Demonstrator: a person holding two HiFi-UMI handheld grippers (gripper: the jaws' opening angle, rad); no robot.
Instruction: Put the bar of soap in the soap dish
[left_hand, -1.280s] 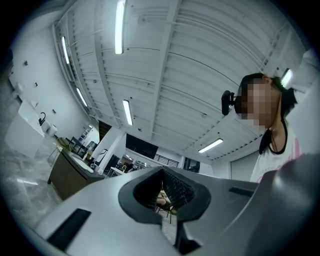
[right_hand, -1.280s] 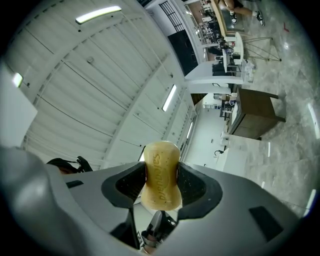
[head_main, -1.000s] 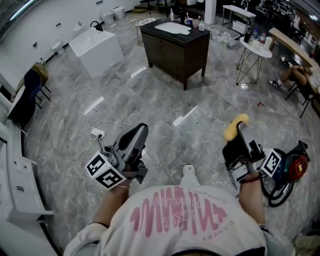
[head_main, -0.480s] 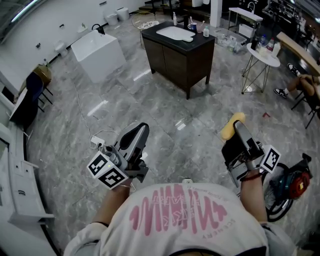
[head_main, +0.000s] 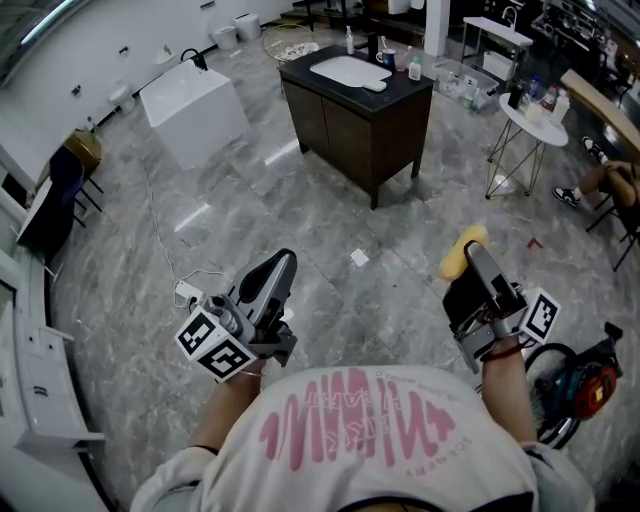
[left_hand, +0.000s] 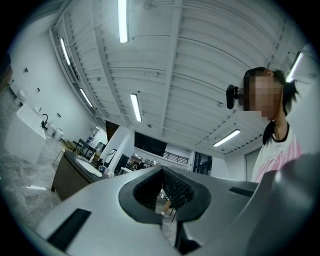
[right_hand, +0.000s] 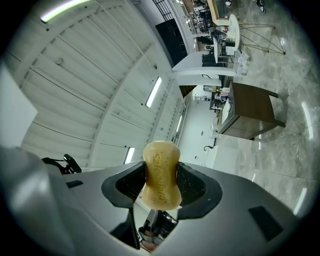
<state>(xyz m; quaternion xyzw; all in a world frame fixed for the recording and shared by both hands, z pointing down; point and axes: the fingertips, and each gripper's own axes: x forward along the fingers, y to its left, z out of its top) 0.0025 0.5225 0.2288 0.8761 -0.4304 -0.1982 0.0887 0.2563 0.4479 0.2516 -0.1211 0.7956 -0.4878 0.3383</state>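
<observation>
My right gripper (head_main: 468, 262) is shut on a yellow bar of soap (head_main: 458, 253), held at waist height over the grey marble floor. In the right gripper view the soap (right_hand: 161, 175) stands upright between the black pads (right_hand: 192, 184) of that gripper (right_hand: 160, 184). My left gripper (head_main: 274, 275) is shut with nothing in it; its pads (left_hand: 175, 187) nearly touch. Far ahead stands a dark vanity cabinet (head_main: 350, 115) with a white sink (head_main: 345, 68), a small white item (head_main: 375, 86) and bottles (head_main: 413, 68). I cannot make out a soap dish.
A white block (head_main: 195, 100) stands left of the vanity and a round white side table (head_main: 533, 108) to its right. A power strip with cable (head_main: 188, 292) lies on the floor by my left gripper. A red and blue machine (head_main: 580, 385) sits at the right, white counters (head_main: 30, 390) along the left.
The whole view has shifted toward the vanity, which now sits slightly nearer. Both grippers keep their pose and the soap stays clamped in the right one.
</observation>
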